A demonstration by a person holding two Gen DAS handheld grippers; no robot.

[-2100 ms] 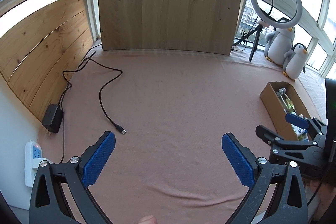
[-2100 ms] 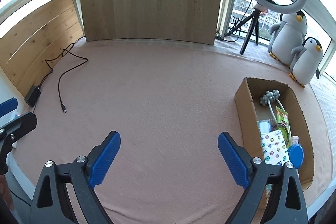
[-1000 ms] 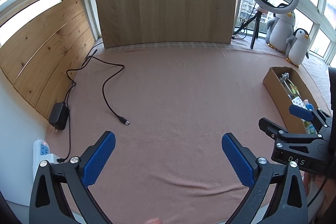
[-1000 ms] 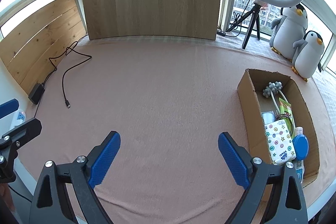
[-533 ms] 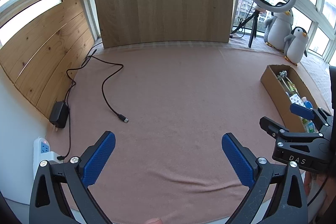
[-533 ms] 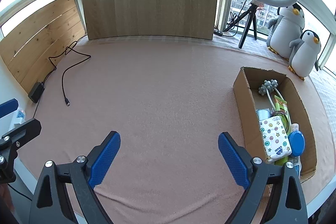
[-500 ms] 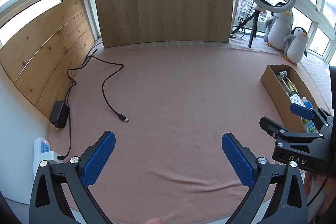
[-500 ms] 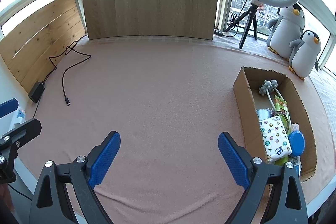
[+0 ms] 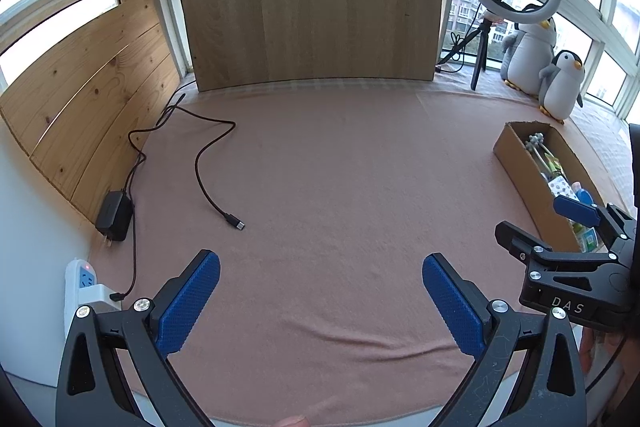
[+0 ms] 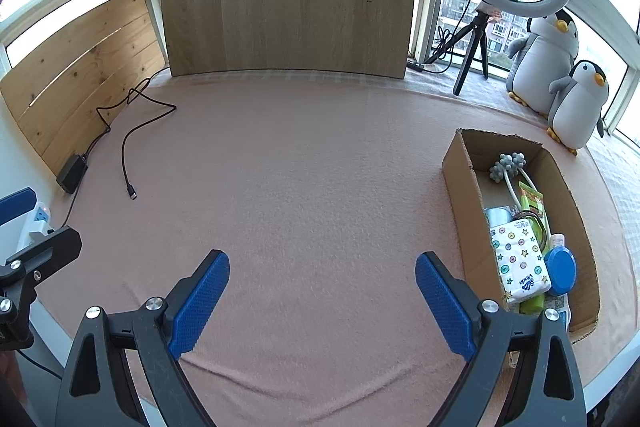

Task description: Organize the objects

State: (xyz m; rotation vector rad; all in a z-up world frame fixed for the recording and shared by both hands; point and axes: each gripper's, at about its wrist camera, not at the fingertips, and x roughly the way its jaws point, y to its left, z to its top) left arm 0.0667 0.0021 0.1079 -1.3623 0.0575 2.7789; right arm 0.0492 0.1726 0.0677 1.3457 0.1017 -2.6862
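Both my hand-held grippers, left (image 9: 320, 291) and right (image 10: 322, 291), hang released and empty. The objects sit packed in the box (image 10: 468, 211) at the table's right edge; reaching in carelessly could shove it off.

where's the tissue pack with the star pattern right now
In the right wrist view, the white star-patterned tissue pack lies inside the brown cardboard box at right, beside a round blue lid.

A pink cloth covers the bench (image 10: 320, 167). On it lie a black cable (image 9: 208, 163) at the left, an open cardboard box (image 10: 460, 183) at the right, two plush penguins (image 10: 576, 103) and a ring-light tripod (image 10: 472, 47) behind.
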